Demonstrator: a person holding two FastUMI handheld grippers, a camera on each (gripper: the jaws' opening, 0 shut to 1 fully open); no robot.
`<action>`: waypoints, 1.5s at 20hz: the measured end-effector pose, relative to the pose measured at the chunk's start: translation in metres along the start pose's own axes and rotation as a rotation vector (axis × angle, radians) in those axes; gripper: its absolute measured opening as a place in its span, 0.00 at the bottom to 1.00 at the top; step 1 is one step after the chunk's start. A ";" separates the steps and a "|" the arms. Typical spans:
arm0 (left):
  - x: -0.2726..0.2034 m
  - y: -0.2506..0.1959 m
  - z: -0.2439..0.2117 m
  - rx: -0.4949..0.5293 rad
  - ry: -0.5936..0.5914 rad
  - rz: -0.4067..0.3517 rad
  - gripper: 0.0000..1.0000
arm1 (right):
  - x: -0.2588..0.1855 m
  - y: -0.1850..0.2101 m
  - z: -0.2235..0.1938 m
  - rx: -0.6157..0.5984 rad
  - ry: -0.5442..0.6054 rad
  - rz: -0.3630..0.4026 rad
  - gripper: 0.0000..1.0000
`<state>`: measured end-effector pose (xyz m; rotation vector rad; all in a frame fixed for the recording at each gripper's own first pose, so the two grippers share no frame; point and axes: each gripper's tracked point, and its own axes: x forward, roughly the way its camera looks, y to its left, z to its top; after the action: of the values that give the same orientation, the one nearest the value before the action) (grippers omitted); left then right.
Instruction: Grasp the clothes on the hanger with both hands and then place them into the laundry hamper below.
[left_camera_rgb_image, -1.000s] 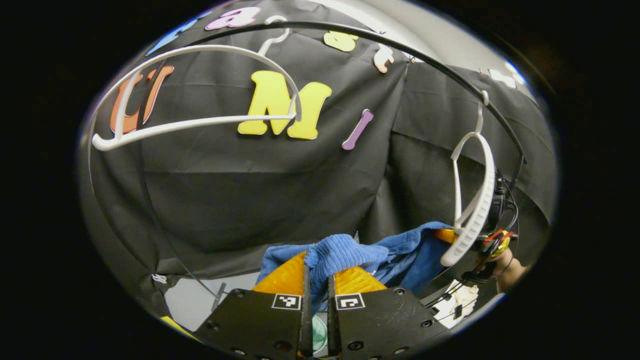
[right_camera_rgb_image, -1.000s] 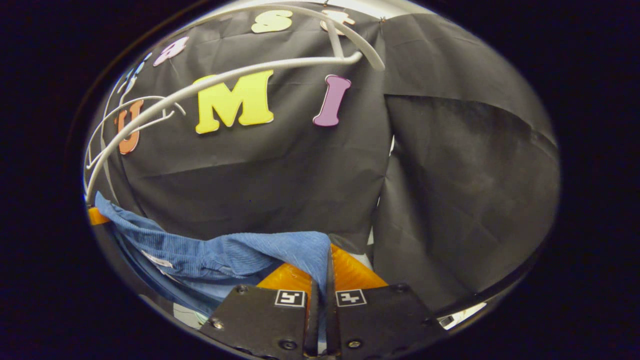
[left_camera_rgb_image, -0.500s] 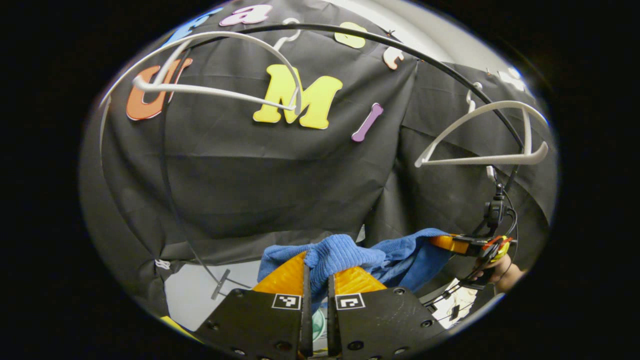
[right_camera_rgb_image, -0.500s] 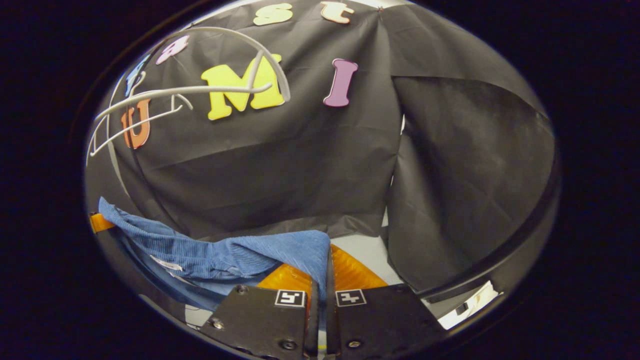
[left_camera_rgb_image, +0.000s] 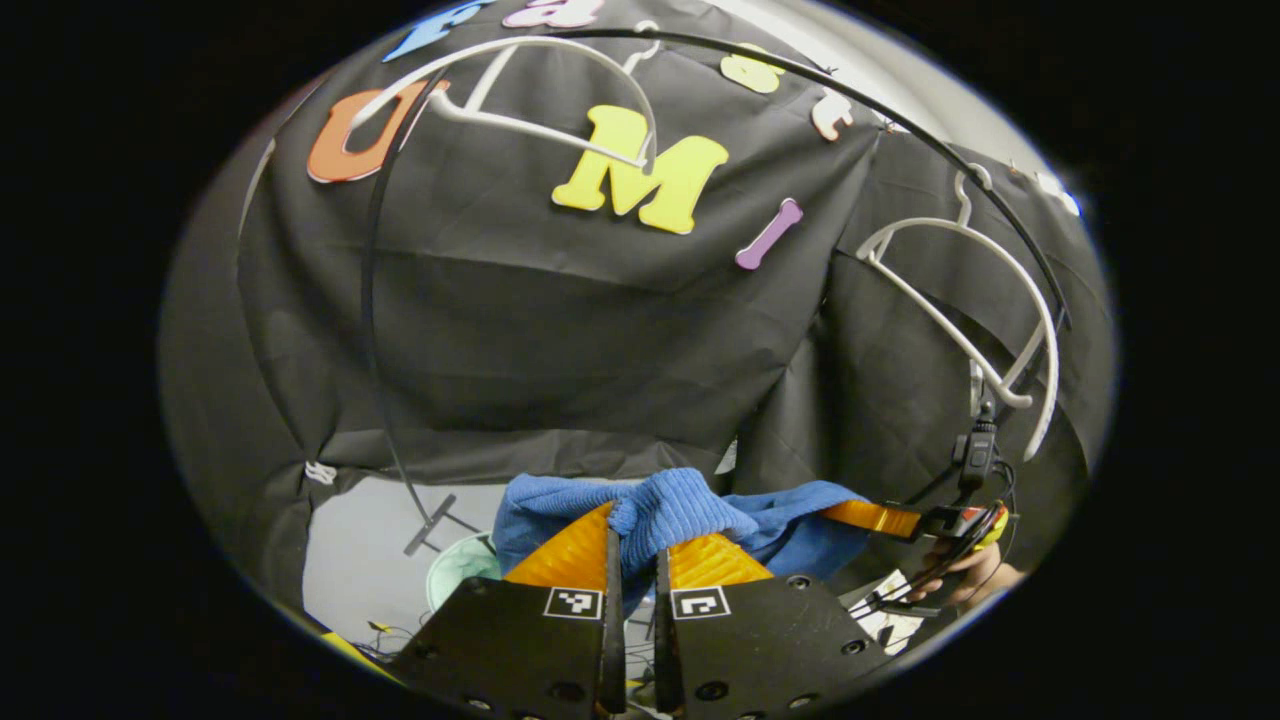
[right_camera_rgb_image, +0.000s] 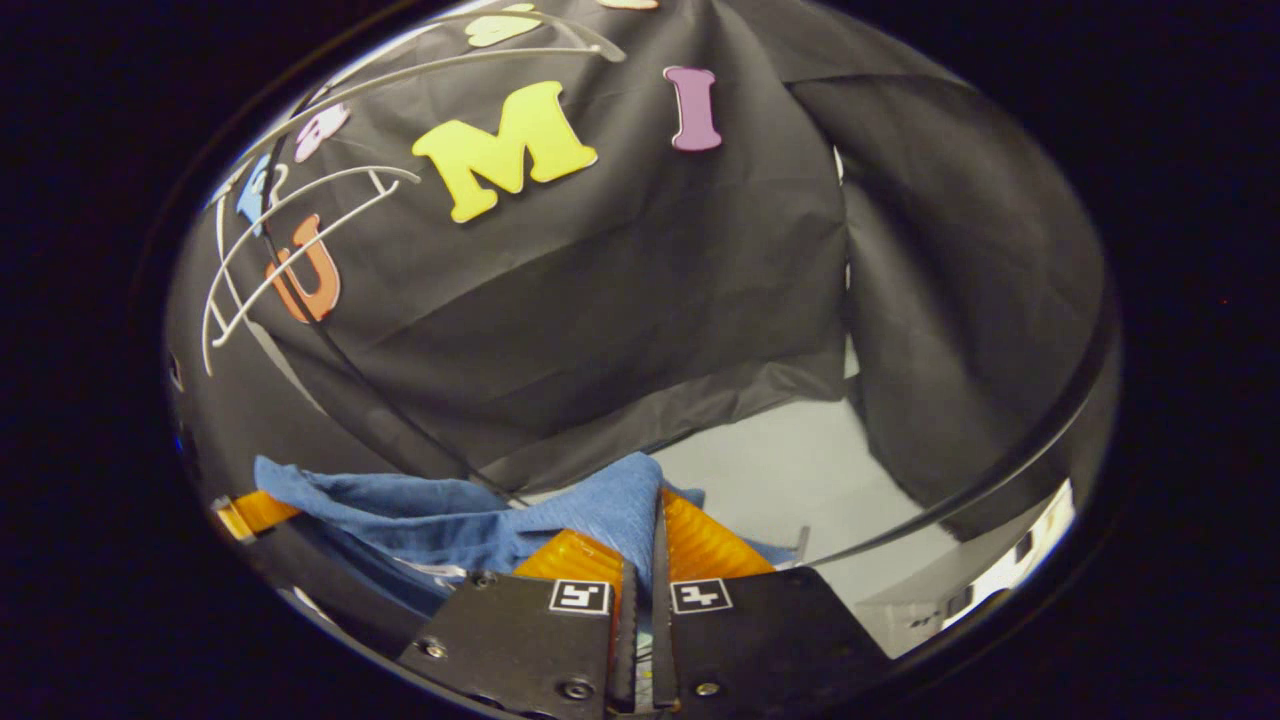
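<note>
Blue cloth (left_camera_rgb_image: 668, 510) is bunching between the left gripper's (left_camera_rgb_image: 634, 545) fingers at the bottom centre of the left gripper view, both fingers pinching a fold of it. From there the garment is stretching rightward to the right gripper (left_camera_rgb_image: 875, 517) at the lower right of the frame, where a hand (left_camera_rgb_image: 965, 572) is holding it. Two bare white hangers are dangling from a black rail (left_camera_rgb_image: 900, 135), one at the upper left (left_camera_rgb_image: 540, 95), the other at the right (left_camera_rgb_image: 985, 330). A pale green rim, possibly the hamper (left_camera_rgb_image: 455, 565), is peeking out at the lower left, below and left of the cloth.

In the right gripper view, the right gripper (right_camera_rgb_image: 645, 545) is closing on the cloth's (right_camera_rgb_image: 560, 515) other end at the bottom centre, both fingers pressing the fabric. The garment is running leftward, nearly level, to the left gripper's finger (right_camera_rgb_image: 250, 513) at the lower left edge. Hangers (right_camera_rgb_image: 300, 245) are hanging at the upper left.

Cloth is free of the hangers, its long axis spanning the two grippers; the hamper appears to lie beneath, nearer the left gripper, so lowering likely comes next.
</note>
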<state>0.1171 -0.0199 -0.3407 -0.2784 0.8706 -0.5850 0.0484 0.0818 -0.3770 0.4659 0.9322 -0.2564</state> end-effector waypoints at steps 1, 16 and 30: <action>0.000 0.001 -0.008 -0.001 0.005 0.006 0.11 | 0.002 0.004 -0.009 0.014 0.014 0.018 0.10; 0.016 0.005 -0.055 -0.092 0.052 -0.012 0.11 | 0.036 0.139 -0.087 0.133 0.174 0.394 0.08; -0.010 0.043 0.009 -0.011 -0.044 0.038 0.14 | 0.038 0.246 -0.063 0.157 0.204 0.602 0.06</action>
<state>0.1349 0.0208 -0.3488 -0.2833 0.8355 -0.5365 0.1252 0.3269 -0.3728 0.9047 0.9297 0.2723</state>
